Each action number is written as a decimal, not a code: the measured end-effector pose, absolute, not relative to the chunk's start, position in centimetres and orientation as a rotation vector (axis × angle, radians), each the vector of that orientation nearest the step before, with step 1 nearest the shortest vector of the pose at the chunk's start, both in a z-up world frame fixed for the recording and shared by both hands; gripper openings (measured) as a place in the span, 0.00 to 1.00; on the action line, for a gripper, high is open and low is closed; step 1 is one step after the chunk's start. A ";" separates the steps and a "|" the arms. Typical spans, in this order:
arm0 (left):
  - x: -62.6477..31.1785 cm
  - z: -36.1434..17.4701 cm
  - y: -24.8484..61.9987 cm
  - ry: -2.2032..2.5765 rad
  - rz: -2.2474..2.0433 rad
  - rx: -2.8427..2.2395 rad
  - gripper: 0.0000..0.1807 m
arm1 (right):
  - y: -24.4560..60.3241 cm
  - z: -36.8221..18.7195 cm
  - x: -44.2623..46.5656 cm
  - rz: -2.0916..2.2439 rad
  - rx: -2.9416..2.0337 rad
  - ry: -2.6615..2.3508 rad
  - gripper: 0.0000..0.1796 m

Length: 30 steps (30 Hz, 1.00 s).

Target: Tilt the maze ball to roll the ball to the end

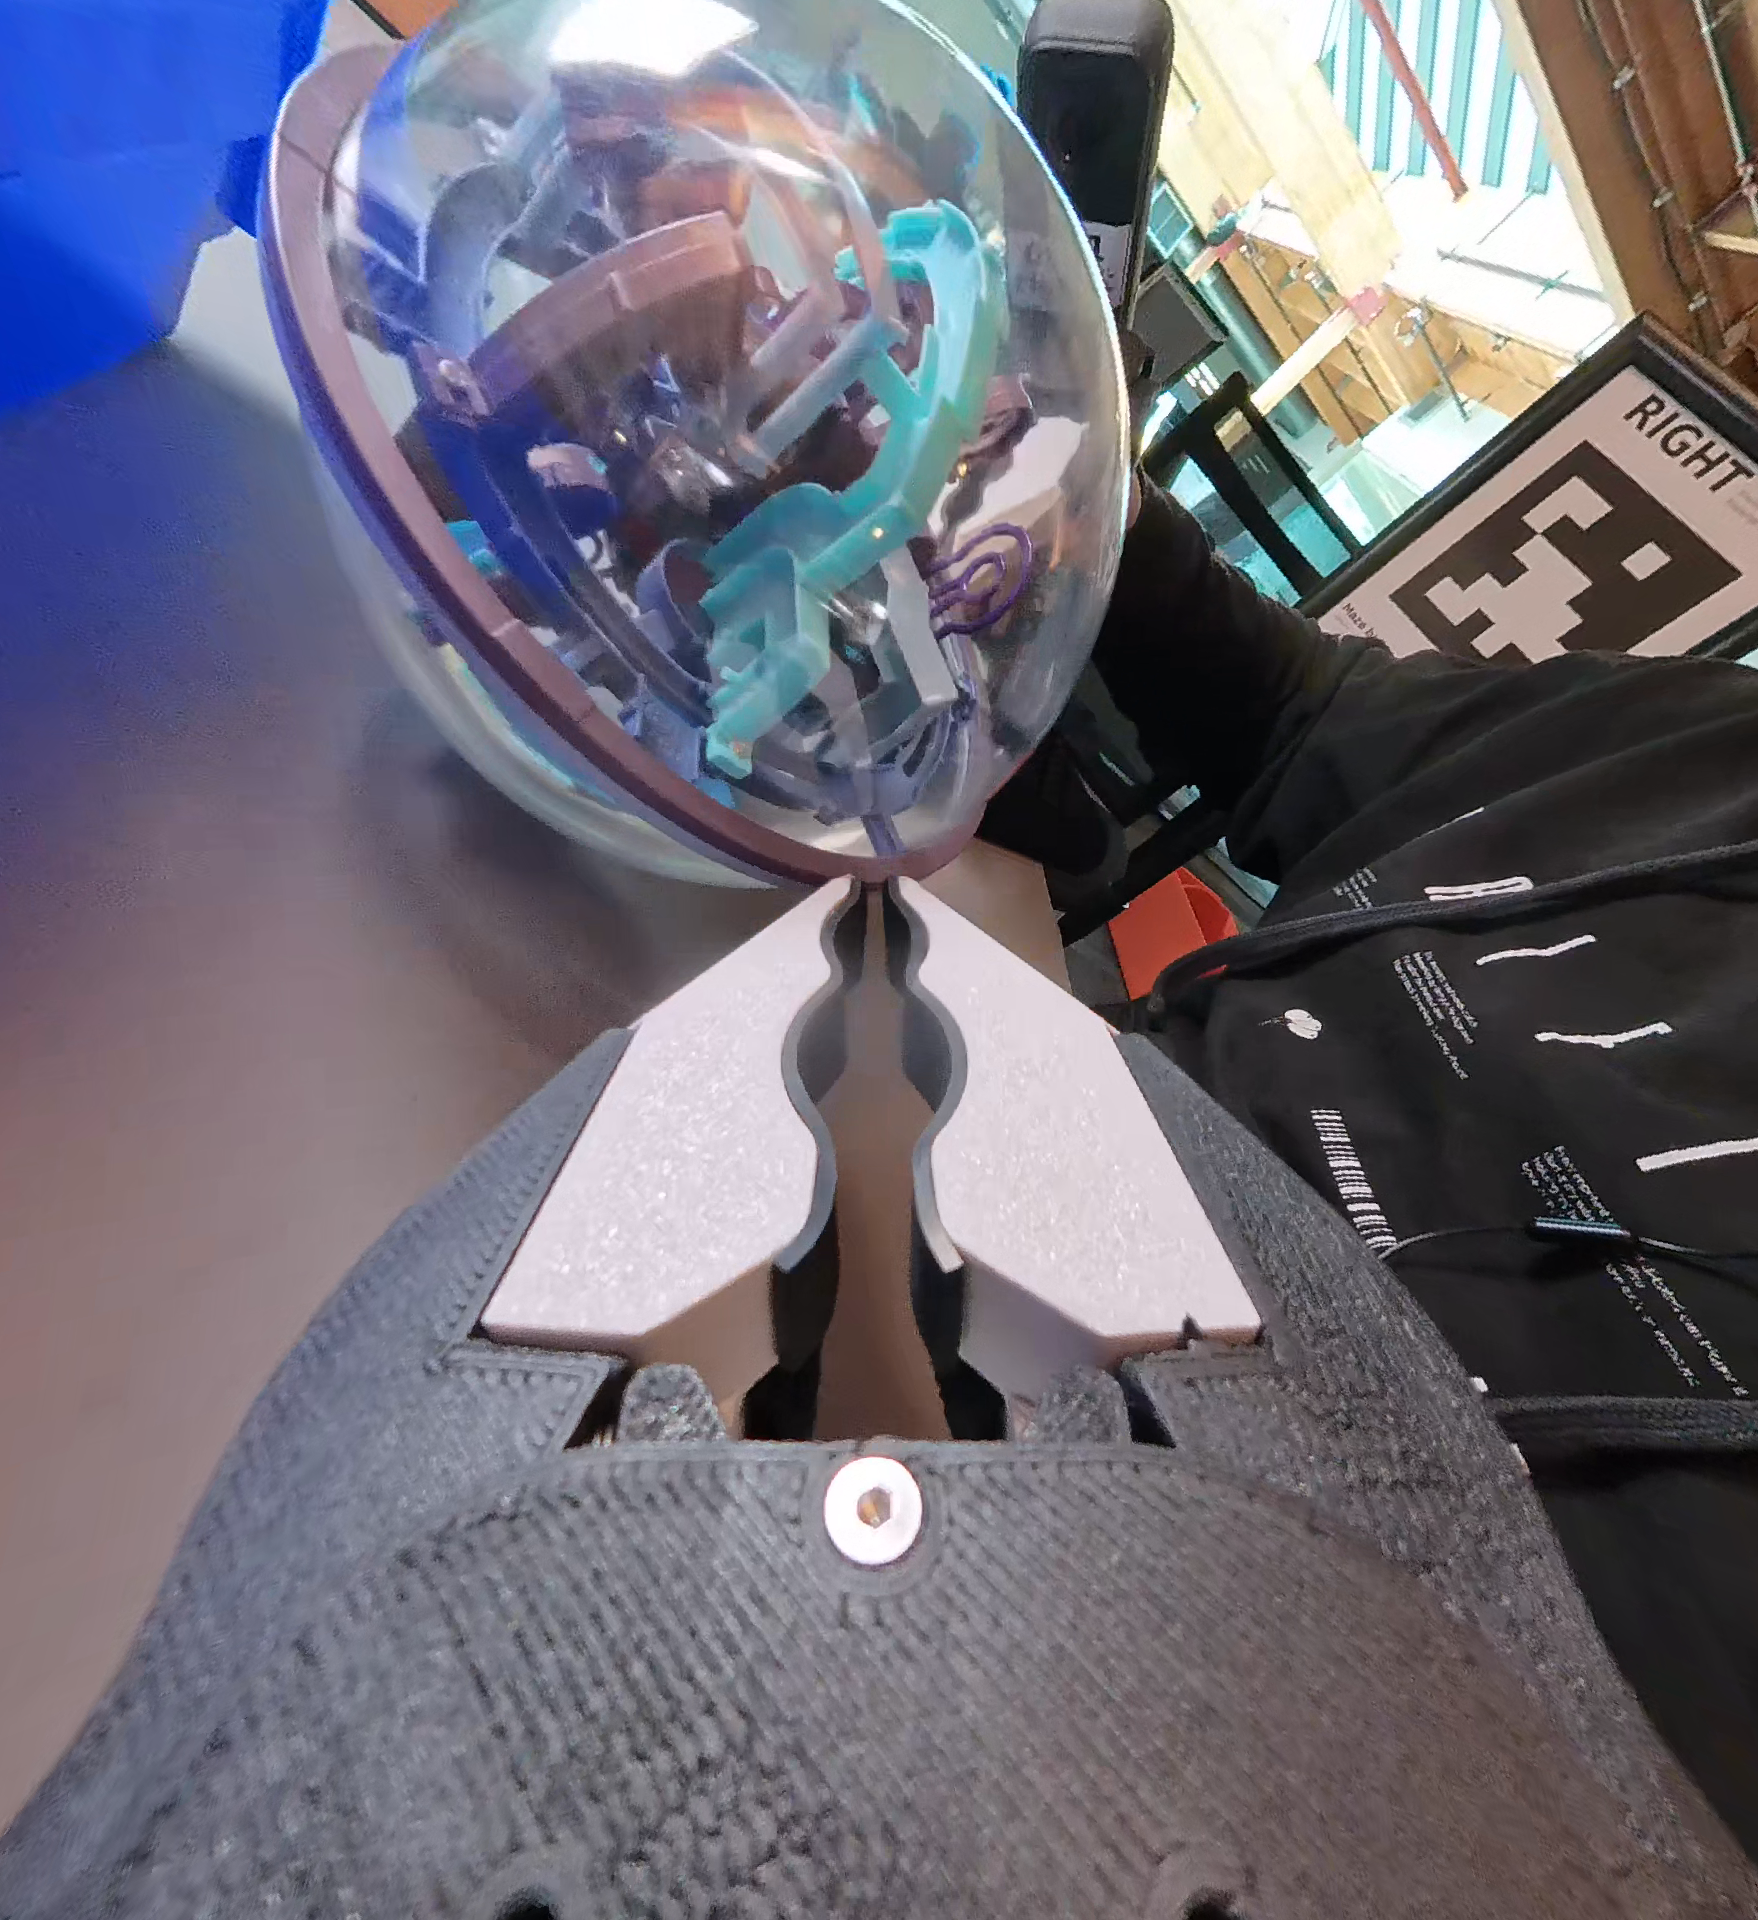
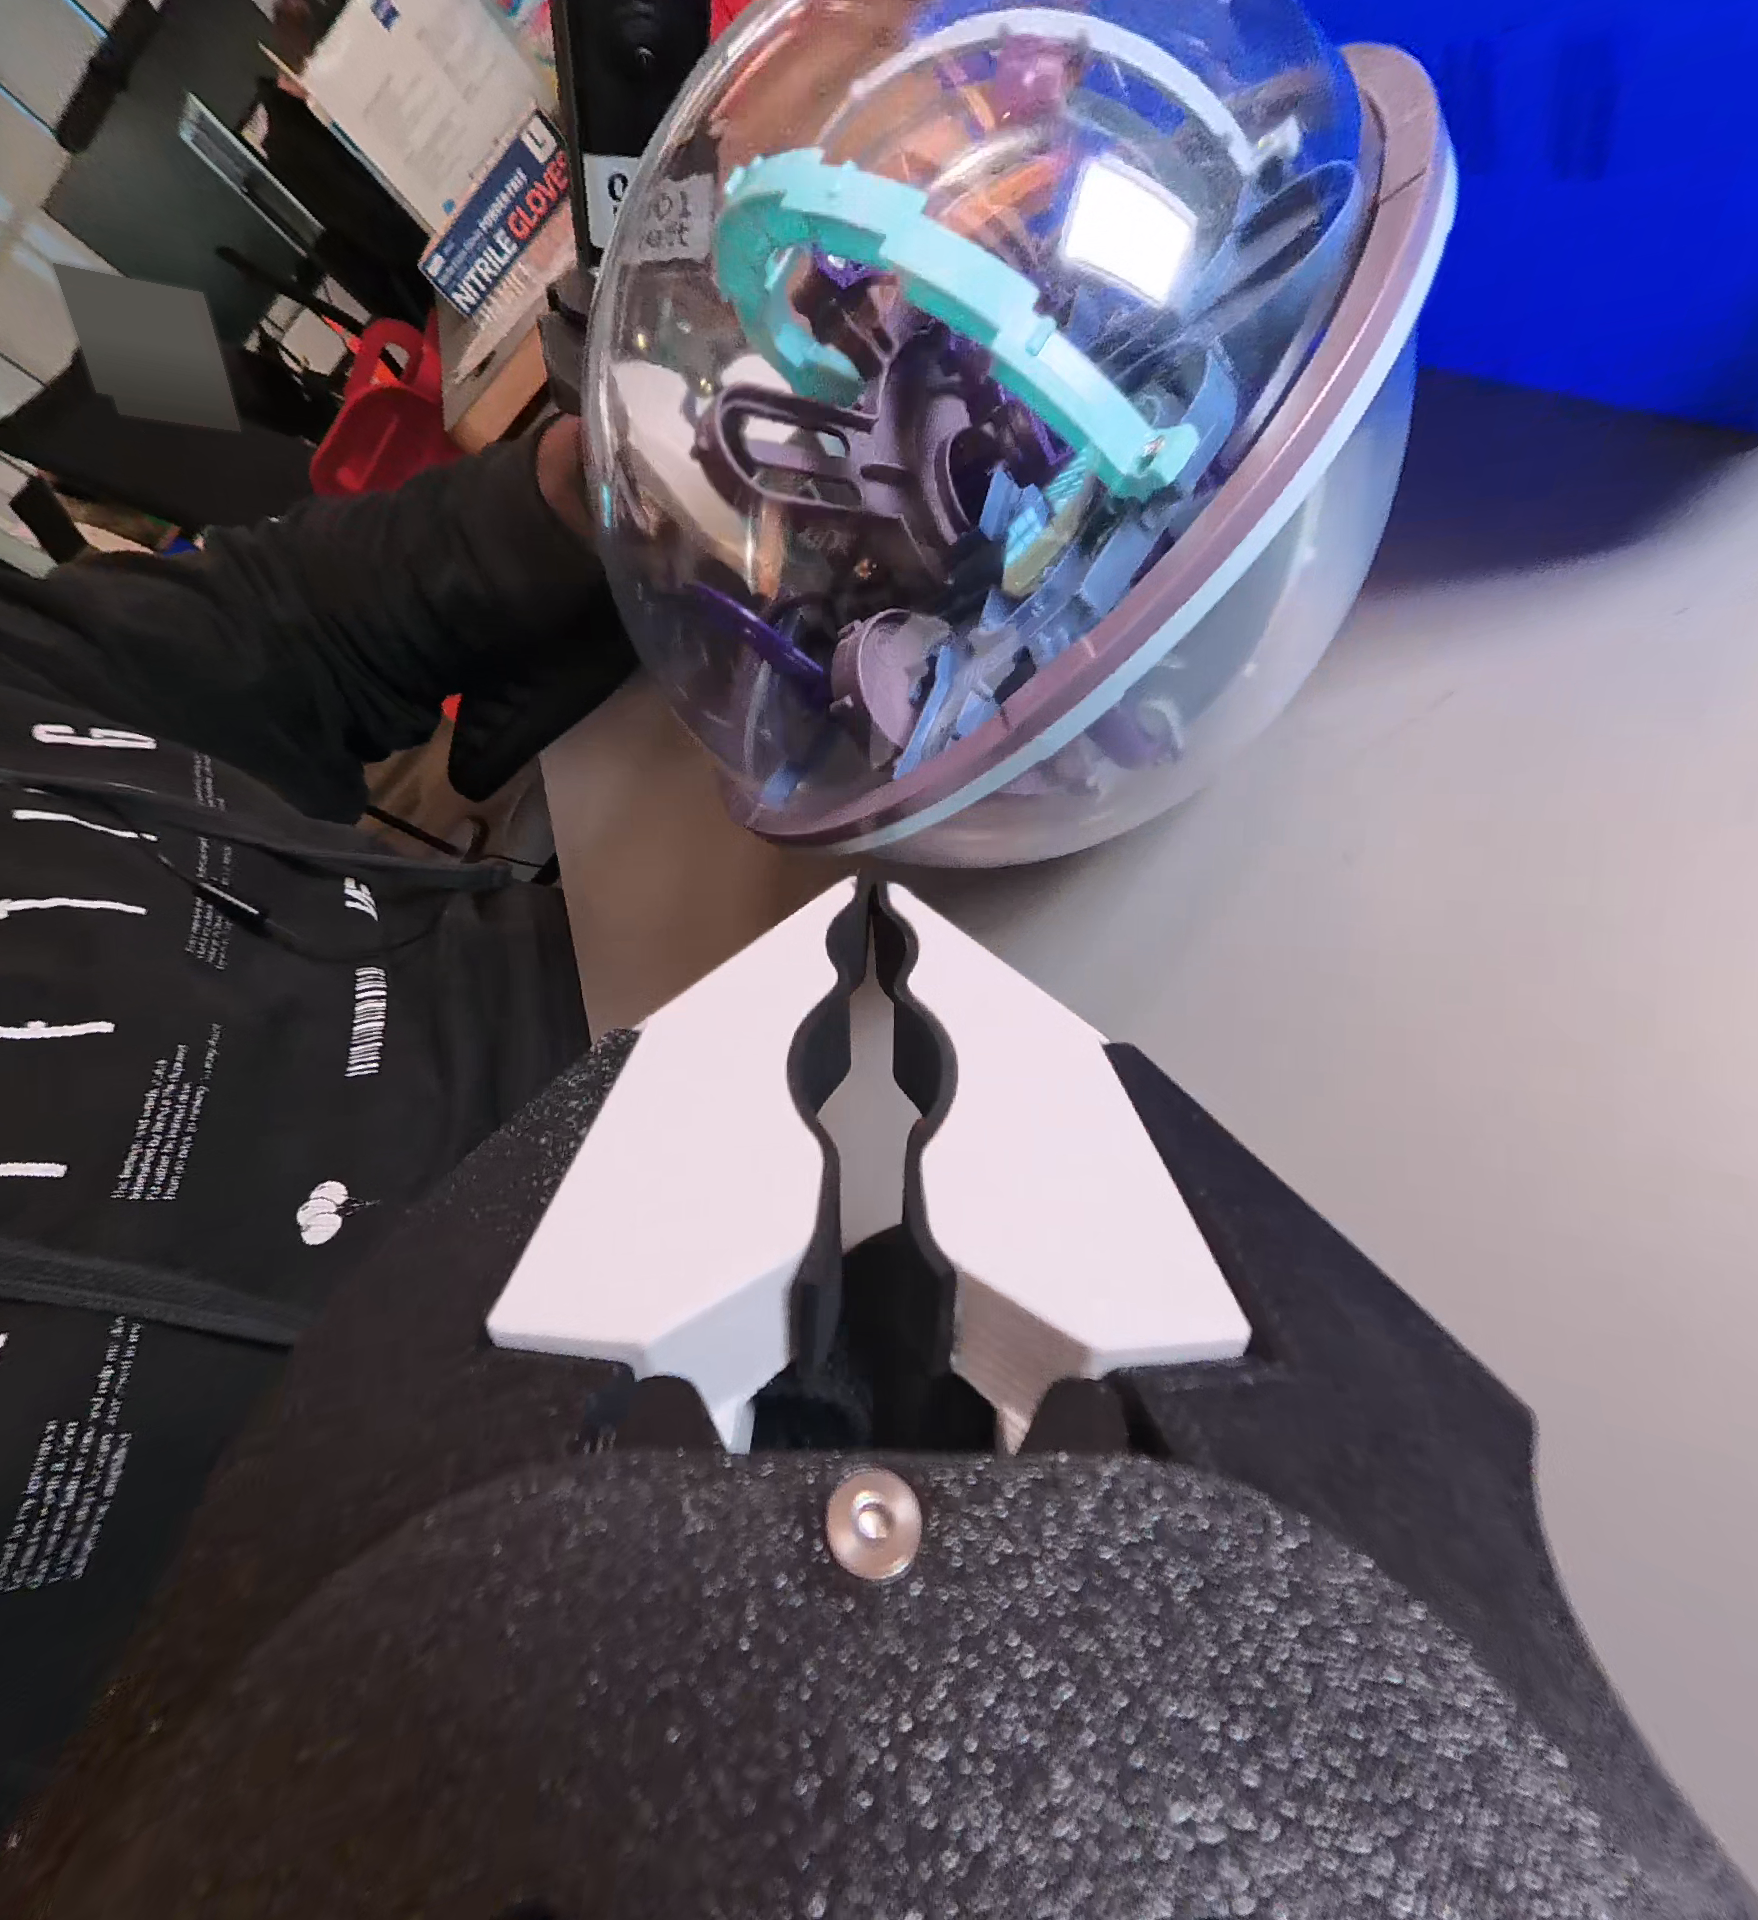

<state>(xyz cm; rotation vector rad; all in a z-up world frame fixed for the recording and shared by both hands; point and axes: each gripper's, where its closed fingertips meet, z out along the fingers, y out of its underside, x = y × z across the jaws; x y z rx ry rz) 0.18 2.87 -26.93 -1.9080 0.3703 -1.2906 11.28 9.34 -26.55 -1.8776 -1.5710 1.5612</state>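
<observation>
**Fig. — Maze ball on table, both grippers closed at its equator rim**

Left wrist view, near to far: black textured body of left gripper [image 1: 873,902] fills lower frame; its two white fingers [image 1: 709,1164] run up to centre, tips pressed together, nothing visible betw. them, tips touching or just short of the brownish rim band of the maze ball [image 1: 698,436]. Ball = clear sphere w/ teal, blue, purple and brown track pieces inside, tilted, resting on grey table [image 1: 179,987], upper centre of frame. The small ball inside cannot be made out. Right of frame: person's black printed garment [image 1: 1581,1039], a black sleeve reaching behind the sphere. Far upper left: blue bin [image 1: 44,187], blurred. Far right: framed marker board [image 1: 1602,540].

Right wrist view, near to far: right gripper [image 2: 870,896] at lower centre, white fingers [image 2: 1041,1164] likewise shut w/ nothing betw. them, tips just below the maze ball [image 2: 1010,416], narrow gap visible. Ball sits upper centre on table [image 2: 1477,1039], rim band slanting. Left: same black garment [image 2: 127,1039]. Upper right: blue bin [image 2: 1633,208]. Upper left: glove box [image 2: 501,229], red item, dark furniture.
</observation>
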 end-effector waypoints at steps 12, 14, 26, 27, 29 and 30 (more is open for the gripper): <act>-2.8 -26.6 8.1 0.102 -1.370 -1.911 0.29 | 11.0 -24.6 10.6 1.609 -1.893 -1.449 0.21; -2.4 -26.6 8.3 0.105 -1.377 -1.904 0.23 | 11.5 -24.3 10.2 1.632 -1.919 -1.394 0.24; -0.9 -27.6 8.5 0.176 -1.260 -1.948 0.16 | 13.7 -25.3 10.2 1.624 -1.999 -1.283 0.15; -0.8 -27.8 8.4 0.188 -1.245 -1.956 0.15 | 13.7 -25.5 10.3 1.626 -2.003 -1.282 0.14; -0.6 -28.2 8.3 0.210 -1.216 -1.977 0.15 | 13.6 -25.7 10.3 1.627 -2.008 -1.281 0.11; -0.5 -28.3 8.2 0.216 -1.210 -1.984 0.14 | 13.6 -25.8 10.3 1.628 -2.007 -1.279 0.09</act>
